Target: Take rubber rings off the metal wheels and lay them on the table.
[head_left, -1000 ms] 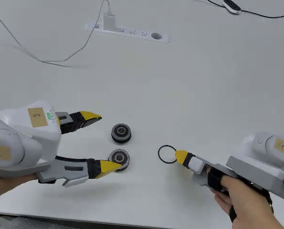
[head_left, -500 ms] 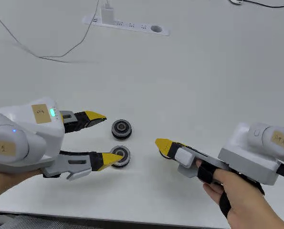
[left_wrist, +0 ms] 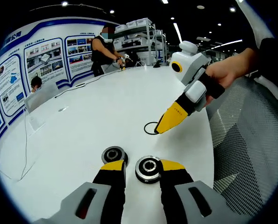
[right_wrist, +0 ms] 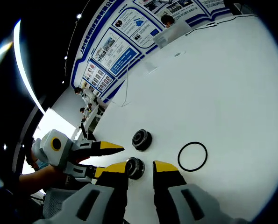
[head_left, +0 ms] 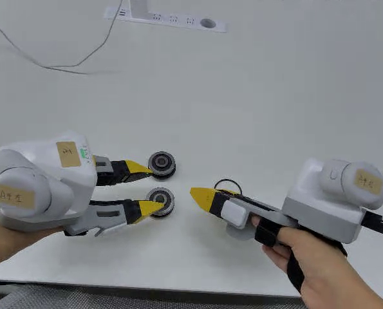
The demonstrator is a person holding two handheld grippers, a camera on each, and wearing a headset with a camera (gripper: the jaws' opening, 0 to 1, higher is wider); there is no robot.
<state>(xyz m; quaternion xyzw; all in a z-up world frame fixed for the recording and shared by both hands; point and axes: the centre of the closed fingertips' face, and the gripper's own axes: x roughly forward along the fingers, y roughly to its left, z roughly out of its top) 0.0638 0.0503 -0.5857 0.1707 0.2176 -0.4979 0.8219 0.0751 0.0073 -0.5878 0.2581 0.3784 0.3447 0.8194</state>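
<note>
Gaping empty, left claw (head_left: 151,187) and right claw (right_wrist: 139,167) face across near wheel (head_left: 160,201), beside ring (right_wrist: 192,156).

Far wheel (head_left: 161,163): small, round, flat on its side on the white surface, toward the near edge and left of the middle; silvery hub with a dark centre hole, dark band around the rim. Near wheel (head_left: 160,201): same build, also lying flat, just beside the first on the side of the near edge, a narrow gap between the two. Loose rubber ring (right_wrist: 192,156): thin, black, a plain open circle, flat on the surface, off toward the right edge from both wheels, touching neither.
</note>
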